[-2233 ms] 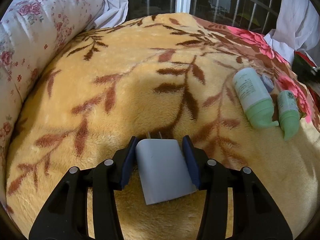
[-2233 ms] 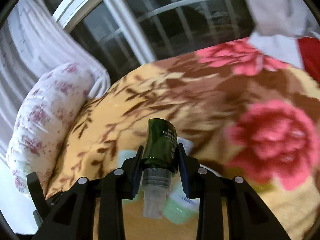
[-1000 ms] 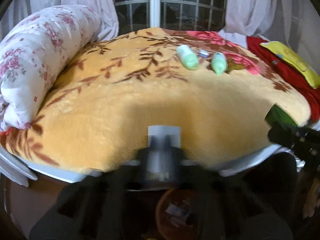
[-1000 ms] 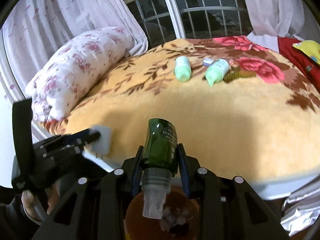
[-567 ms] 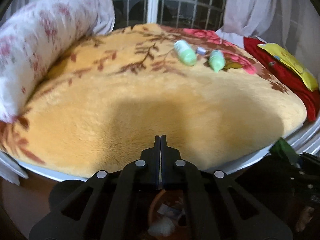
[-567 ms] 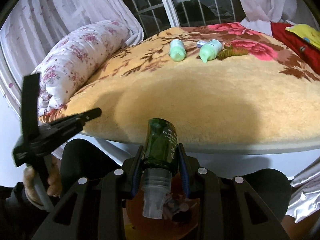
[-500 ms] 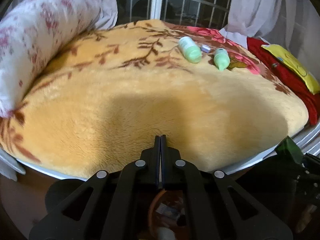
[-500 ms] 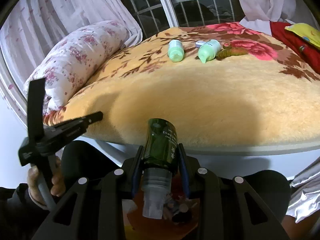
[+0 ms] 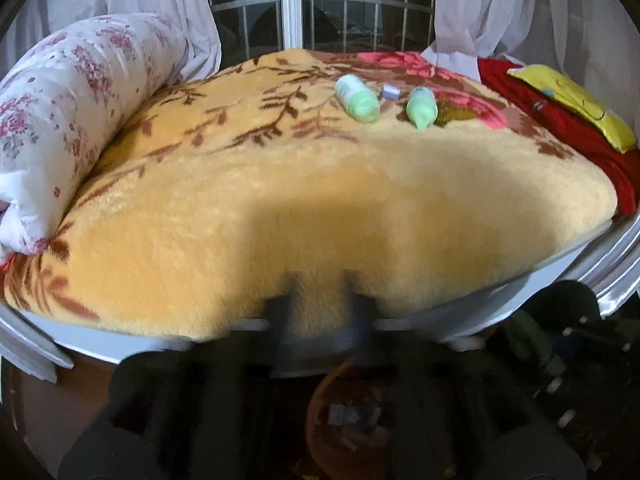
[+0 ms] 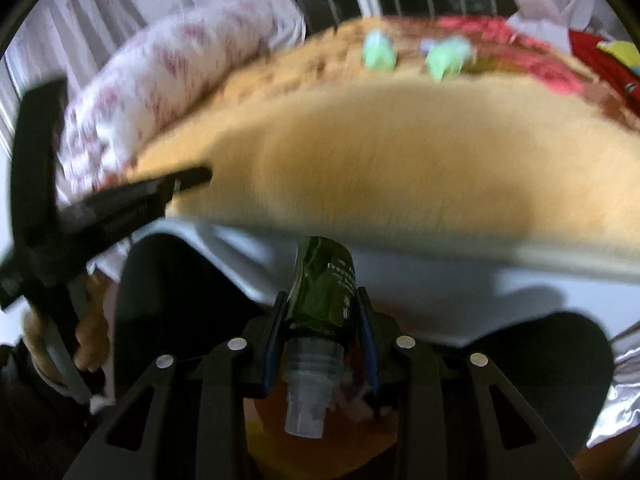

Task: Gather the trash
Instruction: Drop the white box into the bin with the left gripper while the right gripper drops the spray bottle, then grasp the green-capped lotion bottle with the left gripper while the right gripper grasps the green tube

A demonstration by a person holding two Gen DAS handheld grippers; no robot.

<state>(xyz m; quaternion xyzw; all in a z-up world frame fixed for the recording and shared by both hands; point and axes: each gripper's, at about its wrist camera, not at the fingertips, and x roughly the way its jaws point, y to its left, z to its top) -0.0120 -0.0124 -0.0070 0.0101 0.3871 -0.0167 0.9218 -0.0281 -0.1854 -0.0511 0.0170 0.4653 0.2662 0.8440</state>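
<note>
Here the right gripper (image 10: 322,320) is squeezed tight on a dark green bottle (image 10: 324,292). The bottle sits between its two fingers with the clear cap end pointing back toward the camera. Under the bottle is a round orange-brown bin (image 10: 320,440), and bits of trash show inside it. The bed's edge is just past the bottle.

The left gripper (image 9: 322,300) is very blurry in its own view. Its two fingers look a little apart, with the yellow blanket (image 9: 320,200) showing between them and nothing held. In the right wrist view it shows from the side as a black shape (image 10: 120,200), and a hand (image 10: 84,344) holds its handle. From that side I cannot tell how wide it is open.

The same bin (image 9: 348,420) sits on the floor below the left gripper, close to the bed, with some trash in it.

On the bed, far from both grippers, lie two light green bottles. One green bottle (image 9: 357,98) is on the left and the other green bottle (image 9: 421,107) is on the right. A small white cap (image 9: 389,91) lies between them. They are all on the blanket, near its pink flowers.

A rolled flowery quilt (image 9: 68,120) lies along the left side of the bed. A red cloth (image 9: 560,128) with a yellow bag (image 9: 576,100) on top is at the right side. White curtains (image 9: 480,8) hang by the dark window.
</note>
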